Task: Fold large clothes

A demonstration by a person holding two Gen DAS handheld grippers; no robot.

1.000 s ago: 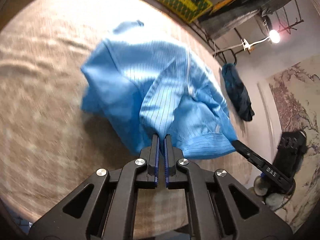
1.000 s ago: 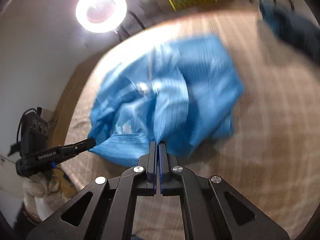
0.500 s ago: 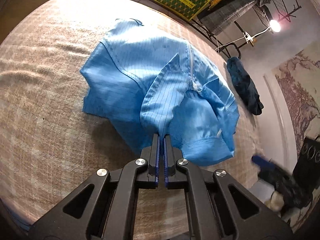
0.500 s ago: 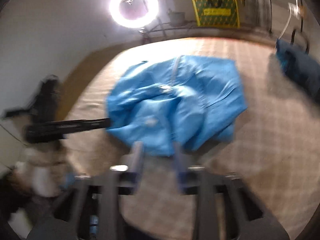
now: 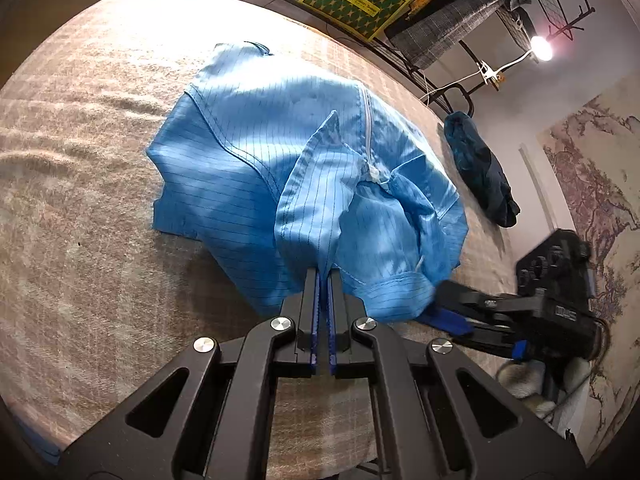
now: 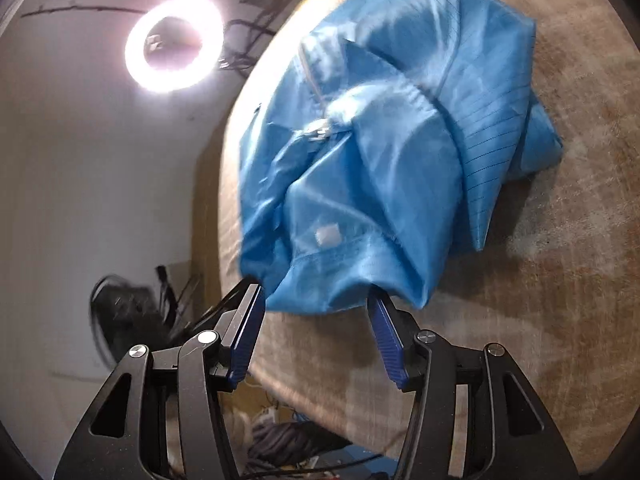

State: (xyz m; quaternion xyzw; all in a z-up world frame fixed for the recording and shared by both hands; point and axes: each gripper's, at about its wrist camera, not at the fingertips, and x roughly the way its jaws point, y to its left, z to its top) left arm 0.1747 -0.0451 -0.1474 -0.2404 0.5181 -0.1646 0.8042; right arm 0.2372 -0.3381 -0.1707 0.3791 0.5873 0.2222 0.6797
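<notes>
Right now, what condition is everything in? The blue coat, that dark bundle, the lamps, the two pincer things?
Blue garment: crumpled on the bed, zip closed, one flap lifted.
Left gripper: shut on a fold of the blue garment.
Right gripper: open, jaws just opened, the garment's hem between them, not pinched.
Dark blue garment: bunched up at the bed's edge.
Ring light: on.
Clamp lamp: on.

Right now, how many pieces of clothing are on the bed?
2: a light blue jacket crumpled mid-bed, and a dark blue garment bundled near the far edge. Others may lie out of view.
</notes>
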